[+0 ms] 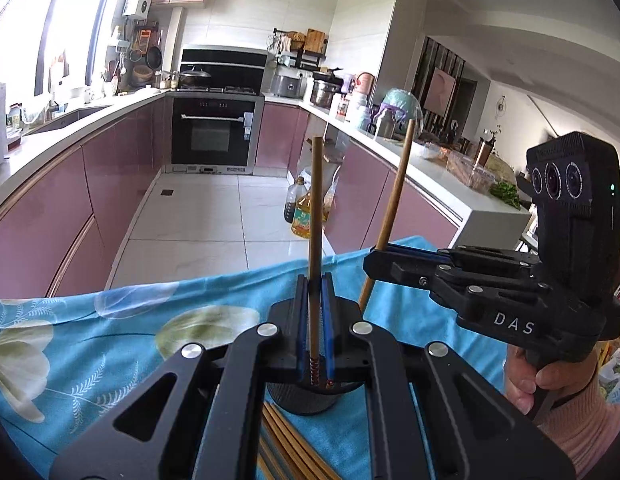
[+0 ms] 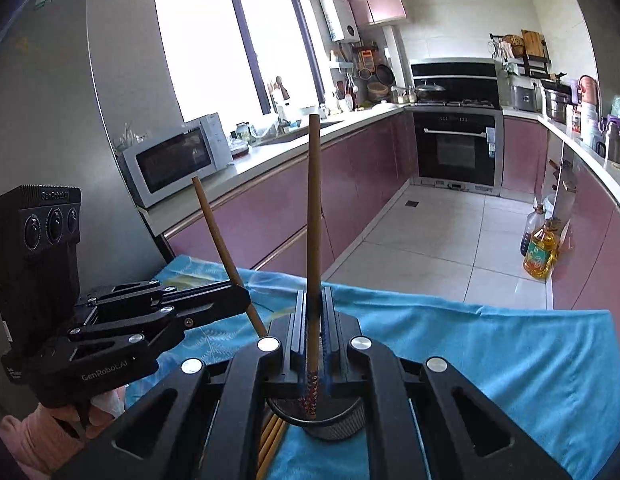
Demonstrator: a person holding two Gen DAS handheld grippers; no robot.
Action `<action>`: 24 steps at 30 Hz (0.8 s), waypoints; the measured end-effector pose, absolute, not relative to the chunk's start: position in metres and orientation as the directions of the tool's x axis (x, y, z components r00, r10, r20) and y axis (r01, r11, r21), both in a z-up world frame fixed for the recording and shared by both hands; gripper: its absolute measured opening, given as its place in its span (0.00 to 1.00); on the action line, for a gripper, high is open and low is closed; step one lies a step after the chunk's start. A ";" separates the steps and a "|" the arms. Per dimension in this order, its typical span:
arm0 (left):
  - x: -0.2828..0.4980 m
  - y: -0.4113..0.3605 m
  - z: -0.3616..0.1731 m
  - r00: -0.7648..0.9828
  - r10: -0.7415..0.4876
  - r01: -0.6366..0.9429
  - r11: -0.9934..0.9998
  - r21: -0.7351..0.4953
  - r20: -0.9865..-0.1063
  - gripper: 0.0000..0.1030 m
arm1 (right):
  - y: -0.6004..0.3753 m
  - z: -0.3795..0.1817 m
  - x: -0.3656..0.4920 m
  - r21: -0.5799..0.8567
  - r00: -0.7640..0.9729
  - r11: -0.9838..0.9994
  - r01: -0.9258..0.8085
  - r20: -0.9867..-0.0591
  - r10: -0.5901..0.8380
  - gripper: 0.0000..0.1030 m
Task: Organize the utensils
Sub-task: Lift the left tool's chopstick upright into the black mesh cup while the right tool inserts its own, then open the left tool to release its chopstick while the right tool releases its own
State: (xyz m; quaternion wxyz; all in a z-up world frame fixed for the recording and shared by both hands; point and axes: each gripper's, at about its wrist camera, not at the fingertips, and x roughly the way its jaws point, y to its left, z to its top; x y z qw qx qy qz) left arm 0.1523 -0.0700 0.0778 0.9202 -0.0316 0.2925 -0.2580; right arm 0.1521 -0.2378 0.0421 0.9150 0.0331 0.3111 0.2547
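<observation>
Nearest me, black linkages frame each view. At left, my left gripper [image 1: 314, 292] is clenched on a chopstick [image 1: 315, 216] near its patterned lower end, the stick upright over the holder [image 1: 306, 398]. More chopsticks [image 1: 286, 440] lie on the blue cloth [image 1: 110, 332] beside the holder. To the right, my right gripper [image 2: 314, 308] clamps a second chopstick [image 2: 313, 220], tilted slightly. These sticks look light, stiff and slippery, so I judge a low grip steadies them best.
</observation>
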 end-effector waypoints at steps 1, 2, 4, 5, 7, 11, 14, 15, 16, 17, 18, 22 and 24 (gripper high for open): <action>0.157 -0.071 0.071 0.689 -0.490 0.455 0.866 -0.208 -0.534 0.07 | -0.236 0.038 0.155 0.221 0.664 0.869 -0.443 -0.571 0.483 0.05; 0.161 -0.072 0.065 0.682 -0.487 0.453 0.867 -0.209 -0.545 0.07 | -0.235 0.034 0.159 0.223 0.651 0.870 -0.440 -0.588 0.480 0.05; 0.170 -0.072 0.053 0.674 -0.481 0.448 0.870 -0.208 -0.561 0.07 | -0.232 0.028 0.164 0.223 0.632 0.873 -0.433 -0.616 0.471 0.05; 0.174 -0.072 0.045 0.675 -0.476 0.445 0.872 -0.204 -0.563 0.07 | -0.231 0.024 0.167 0.225 0.621 0.874 -0.430 -0.629 0.468 0.06; 0.183 -0.072 0.040 0.671 -0.476 0.442 0.873 -0.209 -0.569 0.07 | -0.229 0.018 0.172 0.229 0.607 0.878 -0.421 -0.648 0.460 0.06; 0.193 -0.070 0.033 0.665 -0.474 0.440 0.873 -0.211 -0.577 0.07 | -0.226 0.017 0.177 0.238 0.604 0.884 -0.403 -0.657 0.452 0.06; 0.200 -0.069 0.027 0.660 -0.473 0.436 0.874 -0.215 -0.584 0.07 | -0.226 0.018 0.181 0.240 0.606 0.887 -0.394 -0.658 0.447 0.08; 0.198 -0.070 0.024 0.660 -0.470 0.432 0.876 -0.217 -0.586 0.08 | -0.226 0.019 0.182 0.239 0.611 0.890 -0.389 -0.657 0.443 0.08; 0.196 -0.070 0.023 0.661 -0.469 0.427 0.877 -0.221 -0.585 0.10 | -0.226 0.020 0.182 0.236 0.619 0.894 -0.380 -0.654 0.435 0.08; 0.197 -0.069 0.022 0.662 -0.468 0.421 0.878 -0.226 -0.585 0.11 | -0.229 0.022 0.183 0.236 0.632 0.900 -0.368 -0.647 0.428 0.16; 0.196 -0.065 0.020 0.662 -0.468 0.417 0.879 -0.232 -0.585 0.13 | -0.231 0.025 0.182 0.238 0.648 0.903 -0.357 -0.633 0.423 0.23; 0.191 -0.056 0.016 0.693 -0.440 0.380 0.896 -0.230 -0.572 0.31 | -0.242 0.034 0.170 0.257 0.691 0.899 -0.353 -0.577 0.436 0.23; 0.183 -0.050 0.017 0.712 -0.423 0.365 0.905 -0.219 -0.560 0.36 | -0.245 0.037 0.162 0.257 0.701 0.897 -0.358 -0.561 0.441 0.25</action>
